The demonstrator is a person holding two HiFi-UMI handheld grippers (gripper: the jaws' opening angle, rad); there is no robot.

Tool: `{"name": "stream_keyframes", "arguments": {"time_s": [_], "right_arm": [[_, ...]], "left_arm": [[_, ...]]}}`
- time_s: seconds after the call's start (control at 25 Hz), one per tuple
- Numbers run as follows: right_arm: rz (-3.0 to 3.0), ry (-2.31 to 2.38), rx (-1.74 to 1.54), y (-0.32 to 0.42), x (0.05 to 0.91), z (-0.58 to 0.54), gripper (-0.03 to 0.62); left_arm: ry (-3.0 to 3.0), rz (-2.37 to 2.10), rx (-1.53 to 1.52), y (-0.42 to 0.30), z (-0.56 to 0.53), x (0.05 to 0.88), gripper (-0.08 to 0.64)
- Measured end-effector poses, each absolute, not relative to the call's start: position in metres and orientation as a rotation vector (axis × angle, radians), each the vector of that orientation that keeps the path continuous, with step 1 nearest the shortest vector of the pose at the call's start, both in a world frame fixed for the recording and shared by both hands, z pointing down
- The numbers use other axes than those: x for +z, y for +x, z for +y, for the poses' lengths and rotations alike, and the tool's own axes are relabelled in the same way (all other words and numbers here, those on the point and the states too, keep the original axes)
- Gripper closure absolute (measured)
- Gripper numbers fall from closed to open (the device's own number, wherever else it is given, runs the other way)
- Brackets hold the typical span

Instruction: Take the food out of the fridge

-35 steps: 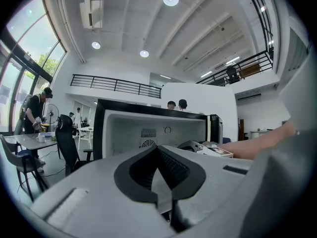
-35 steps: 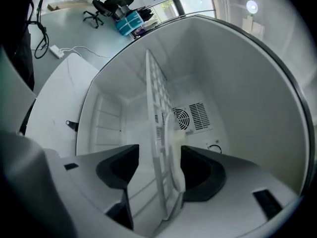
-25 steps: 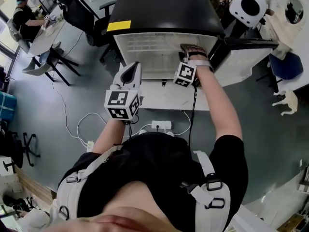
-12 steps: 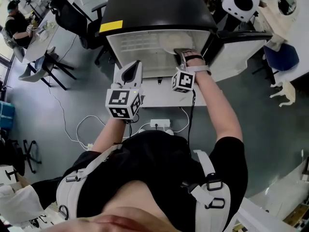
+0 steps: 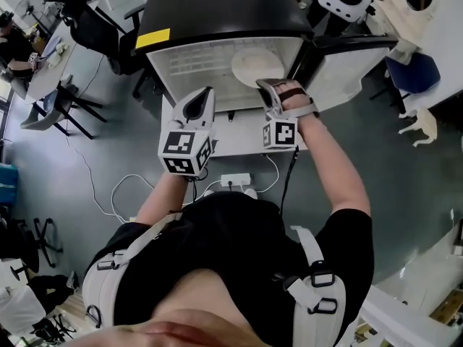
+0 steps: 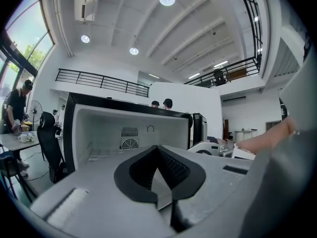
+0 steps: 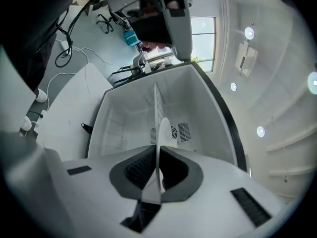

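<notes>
An open mini fridge point(image 5: 217, 9) with a black top bore a yellow label point(image 5: 155, 37), its print too small to read. The right gripper point(image 5: 266, 85) was clamped on the rim of a white plate point(image 5: 253, 65) at the fridge mouth. A second earlier it reached deeper inside, jaws wide. The left gripper point(image 5: 200, 101) hung before the fridge, jaws together, empty.

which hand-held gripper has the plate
The right hand-held gripper: its jaws are clamped on the rim of the white plate. The left hand-held gripper is shut too, but with nothing between its jaws.
</notes>
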State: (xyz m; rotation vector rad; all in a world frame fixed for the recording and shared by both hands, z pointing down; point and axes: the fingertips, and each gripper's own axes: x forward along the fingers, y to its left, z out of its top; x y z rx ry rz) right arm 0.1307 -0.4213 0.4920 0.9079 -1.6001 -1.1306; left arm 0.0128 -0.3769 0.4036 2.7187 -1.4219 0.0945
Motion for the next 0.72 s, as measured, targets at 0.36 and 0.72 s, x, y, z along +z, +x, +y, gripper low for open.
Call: {"name": "stream_keyframes", "arguments": {"time_s": [0.36,0.72], "right_arm": [[-1.627,0.942,-1.221,0.127,0.445,-0.364,0.566],[-1.623,0.955,-1.207,0.129,0.435,-0.338,0.568]], "left_arm": [[2.729,-1.378,0.089,0.022,-0.383,0.406,0.557],[2.722,-1.359,0.090,0.027,-0.386,0.413,0.557]]}}
